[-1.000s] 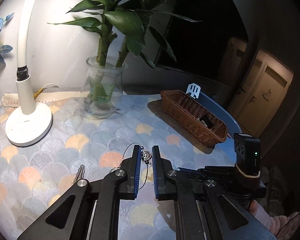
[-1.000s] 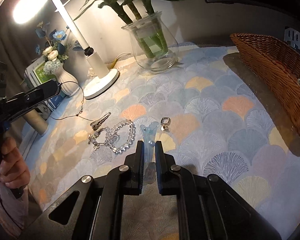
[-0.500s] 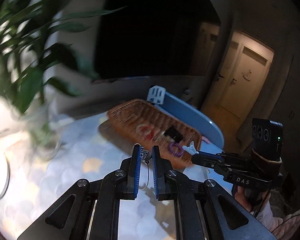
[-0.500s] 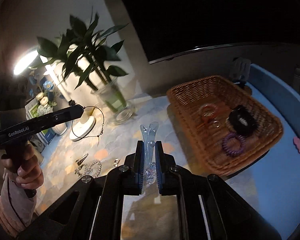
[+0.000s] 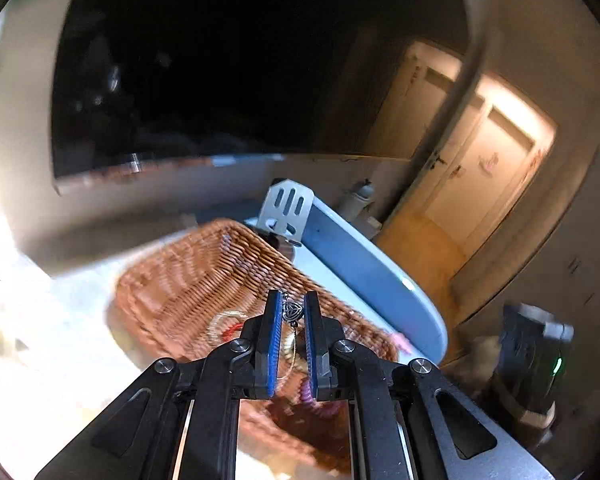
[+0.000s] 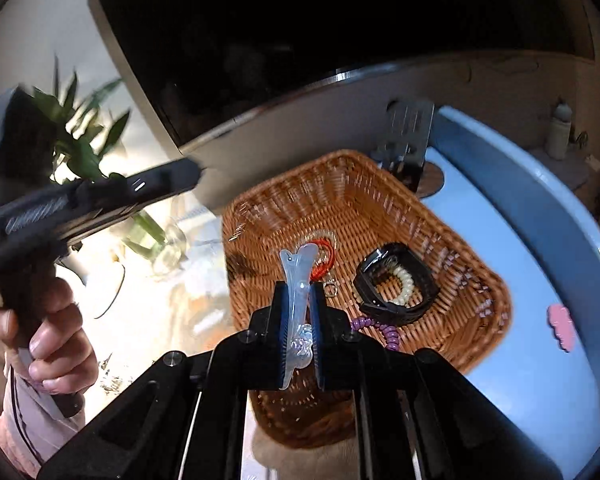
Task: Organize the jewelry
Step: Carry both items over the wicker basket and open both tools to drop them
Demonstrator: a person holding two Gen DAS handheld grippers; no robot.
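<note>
My left gripper [image 5: 291,300] is shut on a necklace, its small metal heart pendant [image 5: 292,312] pinched between the blue pads and the thin cord hanging below, above the wicker basket [image 5: 188,280]. My right gripper [image 6: 300,292] is shut on a pale blue translucent hair clip [image 6: 298,280], held over the near side of the same basket [image 6: 380,200]. Inside lie a black watch [image 6: 396,280], a cream bead bracelet [image 6: 406,284], a purple spiral hair tie [image 6: 380,330] and a red-orange bracelet [image 6: 324,258]. The left gripper's body [image 6: 100,196], held by a hand [image 6: 52,340], shows at left.
The basket sits on a round blue table [image 6: 540,280] partly covered by a scallop-pattern cloth. A metal bracket [image 6: 408,132] stands behind the basket. A glass vase with a green plant [image 6: 156,236] is at left. A pink sticker [image 6: 560,326] lies right of the basket. Loose jewelry [image 6: 112,380] stays on the cloth.
Both grippers have swung right from the patterned cloth to the basket, carrying the necklace and the hair clip. The lamp and the vase have slid out of the left wrist view.
</note>
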